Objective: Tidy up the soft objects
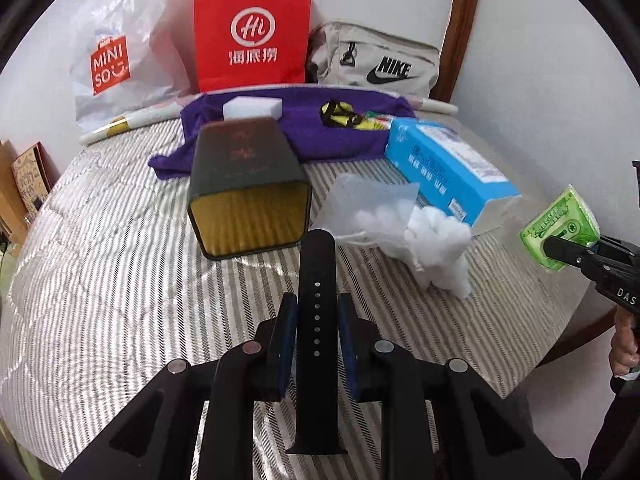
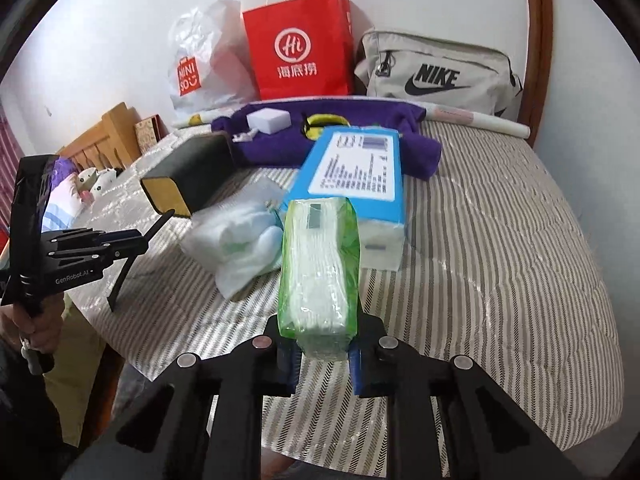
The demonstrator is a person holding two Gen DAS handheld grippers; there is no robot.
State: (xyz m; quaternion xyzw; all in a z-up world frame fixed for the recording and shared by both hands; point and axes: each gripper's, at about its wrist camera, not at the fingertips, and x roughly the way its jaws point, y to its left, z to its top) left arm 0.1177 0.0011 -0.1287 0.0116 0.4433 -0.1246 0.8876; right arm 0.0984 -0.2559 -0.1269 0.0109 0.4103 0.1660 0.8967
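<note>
In the left wrist view my left gripper [image 1: 317, 308] is shut on a black watch strap [image 1: 318, 264], which stands upright between the pads above the striped bedcover [image 1: 120, 280]. At the right edge my right gripper [image 1: 560, 248] grips a green tissue pack [image 1: 568, 216]. In the right wrist view the green tissue pack [image 2: 320, 264] sticks forward out of the right gripper [image 2: 322, 344], whose pads press on its near end. The left gripper [image 2: 136, 236] shows at the left with the strap [image 2: 124, 276] hanging down from it.
A dark box with a gold inside [image 1: 248, 184] lies on its side. Beside it are a clear bag of cotton balls [image 1: 384, 216] and a blue tissue box [image 1: 448, 160]. Behind lie a purple towel [image 1: 304, 120] with a white block [image 1: 252, 108], a red paper bag [image 1: 252, 32], a white plastic bag [image 1: 116, 60] and a grey Nike bag [image 1: 380, 64].
</note>
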